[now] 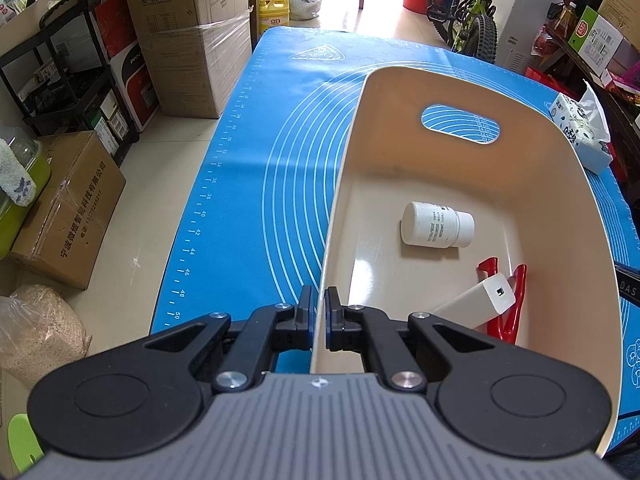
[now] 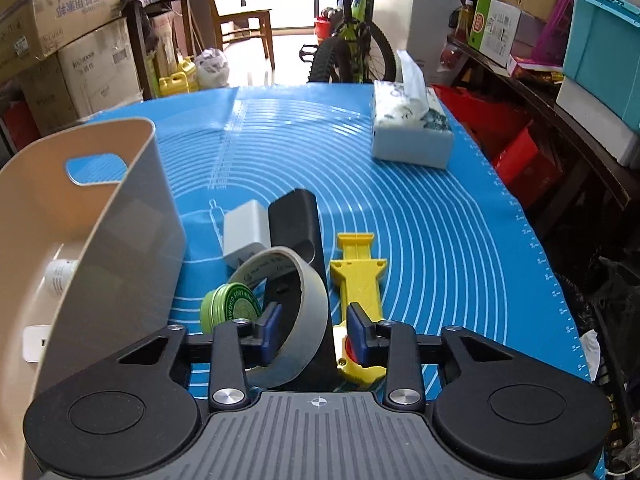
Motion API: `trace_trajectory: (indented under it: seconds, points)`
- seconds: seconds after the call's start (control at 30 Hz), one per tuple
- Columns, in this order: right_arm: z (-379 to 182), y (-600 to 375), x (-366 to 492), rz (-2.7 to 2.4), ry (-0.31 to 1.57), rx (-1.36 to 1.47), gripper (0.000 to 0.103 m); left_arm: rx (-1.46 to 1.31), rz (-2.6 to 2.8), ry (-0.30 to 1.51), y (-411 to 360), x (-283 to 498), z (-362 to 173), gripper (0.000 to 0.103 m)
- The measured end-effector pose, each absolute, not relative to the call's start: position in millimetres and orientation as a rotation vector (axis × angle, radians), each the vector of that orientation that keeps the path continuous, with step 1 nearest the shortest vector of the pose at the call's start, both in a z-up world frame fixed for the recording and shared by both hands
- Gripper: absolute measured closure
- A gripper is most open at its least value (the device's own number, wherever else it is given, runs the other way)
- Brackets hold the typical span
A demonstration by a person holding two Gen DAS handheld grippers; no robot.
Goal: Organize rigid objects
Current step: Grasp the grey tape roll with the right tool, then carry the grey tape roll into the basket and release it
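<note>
A cream plastic bin (image 1: 532, 148) stands on the blue mat. Inside lie a white pill bottle (image 1: 436, 225), a white charger block (image 1: 478, 300) and a red clip (image 1: 514, 300). My left gripper (image 1: 319, 308) is shut on the bin's near left wall. In the right wrist view the bin (image 2: 132, 216) is at left. My right gripper (image 2: 314, 332) is open around a roll of grey tape (image 2: 294, 316), one finger inside the ring. A black flat object (image 2: 298, 220), a white adapter (image 2: 245, 232), a green tin (image 2: 230, 310) and a yellow utility knife (image 2: 360, 280) lie beside it.
A tissue pack (image 2: 412, 128) sits at the mat's far right. Cardboard boxes (image 1: 192, 40) and a black rack (image 1: 68, 72) line the floor at left. A bicycle (image 2: 352, 40) stands beyond the table. Shelves with boxes (image 2: 560, 60) run along the right.
</note>
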State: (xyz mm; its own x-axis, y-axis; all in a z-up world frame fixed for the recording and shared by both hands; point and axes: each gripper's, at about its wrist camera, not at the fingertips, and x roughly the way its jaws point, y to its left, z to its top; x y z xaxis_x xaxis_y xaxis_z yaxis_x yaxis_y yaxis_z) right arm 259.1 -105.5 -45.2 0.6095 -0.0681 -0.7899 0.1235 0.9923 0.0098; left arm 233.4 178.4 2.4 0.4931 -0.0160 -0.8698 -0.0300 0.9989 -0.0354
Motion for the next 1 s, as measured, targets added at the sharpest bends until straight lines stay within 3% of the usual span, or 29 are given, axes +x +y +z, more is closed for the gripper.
trace_trajectory:
  seconds: [0.17, 0.4, 1.0]
  points:
    - [-48.1, -106.1, 259.8, -0.099, 0.914, 0.091, 0.07, -0.048, 0.008, 1.056, 178.6, 233.4, 2.3, 0.096]
    - [-45.8, -103.7, 252.6, -0.088, 0.89, 0.072, 0.078, -0.048, 0.009, 1.055, 178.3, 233.5, 2.5, 0.096]
    - [14.5, -110.1, 222.3, -0.085, 0.683, 0.154, 0.079, -0.048, 0.008, 1.056, 179.0, 233.2, 2.2, 0.096]
